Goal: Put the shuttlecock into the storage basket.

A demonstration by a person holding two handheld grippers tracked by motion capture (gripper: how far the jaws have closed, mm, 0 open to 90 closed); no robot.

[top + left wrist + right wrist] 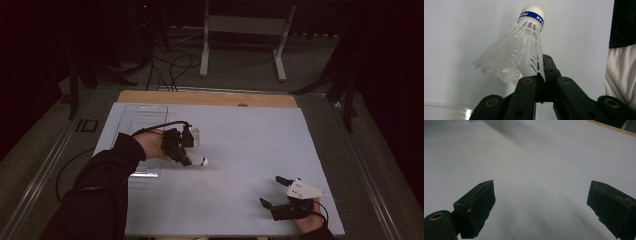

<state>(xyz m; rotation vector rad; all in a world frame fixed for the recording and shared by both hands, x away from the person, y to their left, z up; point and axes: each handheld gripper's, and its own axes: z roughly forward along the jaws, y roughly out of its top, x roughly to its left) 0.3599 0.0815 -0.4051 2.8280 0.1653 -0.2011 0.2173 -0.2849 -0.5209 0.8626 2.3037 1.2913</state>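
A white plastic shuttlecock with a blue band under its round white cork is pinched by its skirt edge in my left gripper, whose jaws are shut on it. In the high view the shuttlecock sticks out to the right of the left gripper, cork outward, a little above the white table sheet. My right gripper rests near the table's front right, jaws wide open with nothing between them. In the right gripper view its two black fingertips stand far apart over the bare sheet.
A clear plastic tray lies at the sheet's left side, behind and under the left hand. A wooden table edge runs along the back. Cables and a metal stand's legs are on the floor beyond.
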